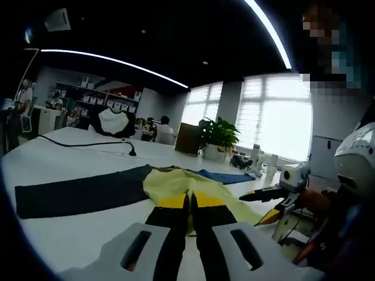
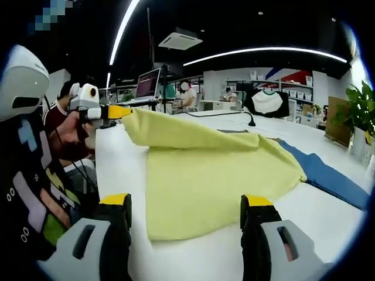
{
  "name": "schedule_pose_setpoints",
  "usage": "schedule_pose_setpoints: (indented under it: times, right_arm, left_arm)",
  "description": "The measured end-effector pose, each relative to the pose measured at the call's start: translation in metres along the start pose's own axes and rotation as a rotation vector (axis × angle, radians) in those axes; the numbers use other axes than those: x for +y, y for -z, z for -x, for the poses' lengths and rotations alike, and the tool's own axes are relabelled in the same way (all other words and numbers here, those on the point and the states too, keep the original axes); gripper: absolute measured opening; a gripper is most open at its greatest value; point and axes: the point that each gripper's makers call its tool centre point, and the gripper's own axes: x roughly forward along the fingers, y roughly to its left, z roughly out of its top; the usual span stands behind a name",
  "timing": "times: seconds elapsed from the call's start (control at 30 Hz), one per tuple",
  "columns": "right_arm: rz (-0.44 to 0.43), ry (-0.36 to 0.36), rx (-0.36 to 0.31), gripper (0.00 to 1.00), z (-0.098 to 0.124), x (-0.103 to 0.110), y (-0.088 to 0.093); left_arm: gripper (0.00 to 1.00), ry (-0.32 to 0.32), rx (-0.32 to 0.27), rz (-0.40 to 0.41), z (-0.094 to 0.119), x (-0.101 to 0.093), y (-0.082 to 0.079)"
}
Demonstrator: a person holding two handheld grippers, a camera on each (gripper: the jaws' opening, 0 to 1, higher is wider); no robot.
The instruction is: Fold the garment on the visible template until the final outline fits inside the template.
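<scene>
— Where's the garment?

— The yellow garment (image 2: 217, 175) lies on the white table (image 2: 117, 170), partly folded over itself. One corner is lifted off the surface. In the left gripper view it overlaps the end of a black strip (image 1: 76, 196) lying flat on the table, and a blue cloth (image 1: 228, 175) runs out from under its far side.

— And the left gripper?

— The left gripper (image 1: 188, 200) has its jaws pressed nearly together with yellow fabric pinched between the tips. The right gripper view shows it from the side (image 2: 120, 111), held in a person's hand (image 2: 70, 132), with that raised corner in its tip.

— The right one?

— The right gripper (image 2: 186, 202) has its jaws spread wide, low over the table, with the garment's near edge lying between them (touching or just above, I can't tell). In the left gripper view it sits at the table's edge (image 1: 252, 196), near the garment.

— Anything else?

— A black cable (image 1: 88, 143) crosses the table, with a potted plant (image 1: 220, 137) behind and a laptop (image 2: 147, 84) at the far end.
</scene>
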Motion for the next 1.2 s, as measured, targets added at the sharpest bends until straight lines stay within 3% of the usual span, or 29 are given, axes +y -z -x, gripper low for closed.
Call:
schedule_pose_setpoints:
  times: [0.13, 0.3, 0.4, 0.43, 0.6, 0.77, 0.9, 1.07, 1.2]
  right_arm:
    - [-0.009, -0.006, 0.017, 0.65, -0.001, 0.0, 0.004]
    - [-0.014, -0.004, 0.032, 0.61, -0.002, -0.001, 0.008]
    - [0.042, 0.056, 0.086, 0.57, 0.0, -0.01, 0.016]
    - [0.006, 0.028, 0.072, 0.56, -0.001, -0.003, 0.014]
    - [0.003, 0.048, 0.055, 0.5, 0.003, -0.009, 0.014]
    - [-0.003, 0.088, 0.042, 0.29, 0.006, -0.02, 0.013]
    - [-0.006, 0.121, 0.027, 0.06, 0.006, -0.026, 0.014]
    - [0.072, 0.133, 0.031, 0.01, 0.005, -0.026, 0.011]
    - [0.065, 0.134, 0.034, 0.0, 0.003, -0.028, 0.01]
  left_arm:
    - [0.02, -0.01, -0.003, 0.0, 0.0, 0.003, -0.001]
    - [0.02, -0.016, -0.003, 0.006, 0.0, 0.005, -0.002]
    - [0.03, -0.02, -0.001, -0.004, -0.001, 0.007, -0.003]
    - [0.03, -0.02, 0.002, -0.009, -0.001, 0.007, -0.003]
    - [0.03, -0.026, 0.024, -0.024, -0.002, 0.011, -0.004]
    - [0.03, -0.042, 0.046, -0.041, -0.001, 0.015, -0.003]
    - [0.03, -0.059, 0.042, -0.019, -0.001, 0.021, -0.002]
    - [0.03, -0.073, 0.05, -0.009, 0.0, 0.027, 0.001]
    - [0.03, -0.088, 0.055, -0.002, 0.002, 0.034, 0.002]
